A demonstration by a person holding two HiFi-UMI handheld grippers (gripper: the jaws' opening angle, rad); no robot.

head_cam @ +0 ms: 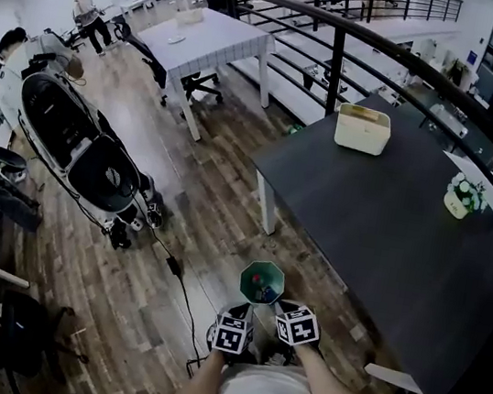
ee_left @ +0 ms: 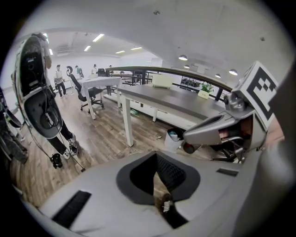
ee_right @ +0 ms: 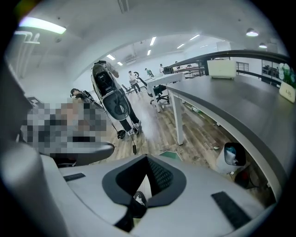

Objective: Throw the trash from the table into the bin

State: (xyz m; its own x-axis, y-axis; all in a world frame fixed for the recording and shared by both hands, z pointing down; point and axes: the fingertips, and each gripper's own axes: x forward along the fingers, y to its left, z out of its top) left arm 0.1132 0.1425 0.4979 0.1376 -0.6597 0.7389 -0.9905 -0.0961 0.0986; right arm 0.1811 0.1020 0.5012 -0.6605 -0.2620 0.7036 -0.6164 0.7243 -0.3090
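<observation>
A small green bin (head_cam: 261, 282) stands on the wooden floor by the near-left corner of the dark table (head_cam: 391, 224), with some coloured scraps inside it. Both grippers are held close to the person's body just behind the bin. My left gripper (head_cam: 242, 314) is shut with nothing between its pads (ee_left: 163, 200). Beside it, my right gripper (head_cam: 280, 310) is also shut and empty (ee_right: 138, 199). In the right gripper view only an edge of the green bin (ee_right: 169, 155) shows past the jaws. The right gripper's body (ee_left: 222, 132) appears at the right of the left gripper view.
On the table stand a white box (head_cam: 363, 128) and a small potted plant (head_cam: 462, 196). A white waste bin (ee_right: 231, 155) sits under the table. A black-and-white machine (head_cam: 79, 142) with a cable across the floor stands to the left. A black railing (head_cam: 345, 45) runs behind the table.
</observation>
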